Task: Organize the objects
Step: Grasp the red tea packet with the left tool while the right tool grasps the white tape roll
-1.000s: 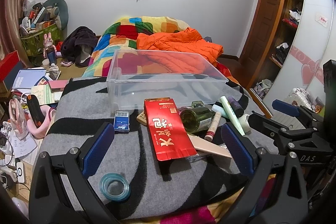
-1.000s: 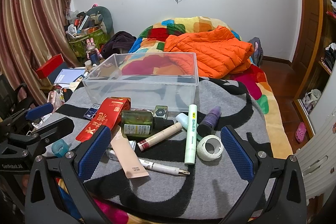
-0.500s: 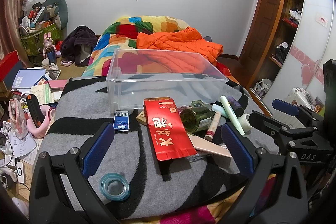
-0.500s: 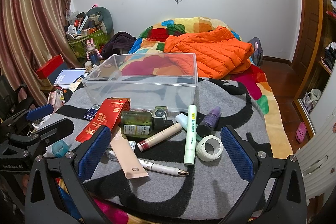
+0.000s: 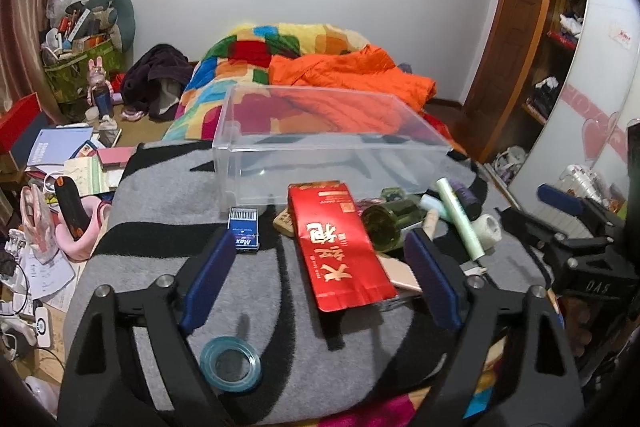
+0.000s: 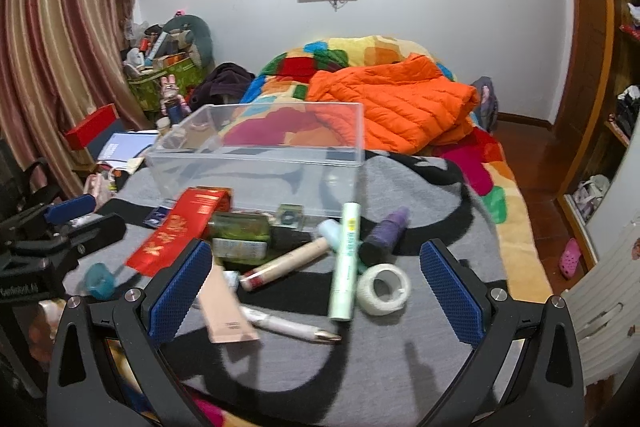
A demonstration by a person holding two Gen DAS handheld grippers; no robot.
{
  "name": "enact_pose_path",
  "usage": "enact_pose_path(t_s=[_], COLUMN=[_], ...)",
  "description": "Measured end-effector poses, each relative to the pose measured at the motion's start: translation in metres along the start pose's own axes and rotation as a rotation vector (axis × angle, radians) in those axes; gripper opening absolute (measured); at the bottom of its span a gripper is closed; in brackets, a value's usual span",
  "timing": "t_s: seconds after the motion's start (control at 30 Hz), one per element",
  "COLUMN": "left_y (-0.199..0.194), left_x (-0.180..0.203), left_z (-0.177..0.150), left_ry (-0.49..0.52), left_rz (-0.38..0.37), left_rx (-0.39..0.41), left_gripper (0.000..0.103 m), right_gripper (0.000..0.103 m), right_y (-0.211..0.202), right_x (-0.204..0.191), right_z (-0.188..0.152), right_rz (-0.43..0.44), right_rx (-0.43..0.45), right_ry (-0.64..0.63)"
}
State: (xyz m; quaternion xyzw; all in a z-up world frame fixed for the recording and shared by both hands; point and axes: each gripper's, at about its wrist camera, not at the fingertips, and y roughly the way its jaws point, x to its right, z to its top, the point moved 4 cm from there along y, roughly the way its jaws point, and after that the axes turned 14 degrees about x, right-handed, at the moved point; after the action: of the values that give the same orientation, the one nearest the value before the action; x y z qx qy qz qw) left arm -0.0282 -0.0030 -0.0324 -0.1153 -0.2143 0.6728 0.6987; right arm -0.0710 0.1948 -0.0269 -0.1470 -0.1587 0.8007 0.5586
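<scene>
Left wrist view shows the left tongs [image 5: 320, 279] closing around the red pack [image 5: 338, 243] on the blanket, not yet touching, so they should squeeze gently, while the right tongs [image 6: 316, 287] stay wide.

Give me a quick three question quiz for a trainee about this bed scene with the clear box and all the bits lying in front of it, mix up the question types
1. True or false: the clear plastic box already holds some of the items.
2. Multiple choice: what lies between the left gripper pads? A) the red packet B) the blue tape ring C) the white tape roll
3. Fill in: the pale green tube lies just left of the ______ bottle.

Key
1. False: it looks empty; everything lies on the grey blanket.
2. A. The jaws are closing, but the pads are not touching it.
3. Purple.
</scene>
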Motion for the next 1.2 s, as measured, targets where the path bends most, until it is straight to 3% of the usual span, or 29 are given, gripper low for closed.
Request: enact_pose_path(t_s=[0.13, 0.3, 0.63, 0.8, 1.03, 1.2], left_y=[0.015, 0.042, 0.092, 0.107, 0.122, 0.112], left_x=[-0.004, -0.004, 0.001, 0.000, -0.003, -0.002], left_z=[0.002, 0.005, 0.002, -0.005, -0.011, -0.011], left_ry=[-0.035, -0.045, -0.046, -0.023, -0.052, -0.043], left_rz=[-0.009, 0.005, -0.001, 0.030, 0.033, 0.027], left_rx=[-0.038, -0.081, -0.201, -0.226, -0.254, -0.229], left_gripper=[0.087, 0.086, 0.086, 0.078, 0.069, 0.057], right_gripper=[0.099, 0.089, 0.068, 0.049, 0.036, 0.035], right_y=[0.007, 0.017, 0.034, 0.045, 0.044, 0.040], right_x=[0.025, 0.051, 0.054, 0.052, 0.048, 0.044], right_z=[-0.005, -0.016, -0.040, -0.048, -0.048, -0.046], right_rz=[-0.046, -0.084, -0.046, -0.016, 0.018, 0.004], right_rx=[-0.018, -0.058, -0.142, -0.173, -0.172, -0.159], right_ry=[0.029, 0.061, 0.075, 0.088, 0.096, 0.073])
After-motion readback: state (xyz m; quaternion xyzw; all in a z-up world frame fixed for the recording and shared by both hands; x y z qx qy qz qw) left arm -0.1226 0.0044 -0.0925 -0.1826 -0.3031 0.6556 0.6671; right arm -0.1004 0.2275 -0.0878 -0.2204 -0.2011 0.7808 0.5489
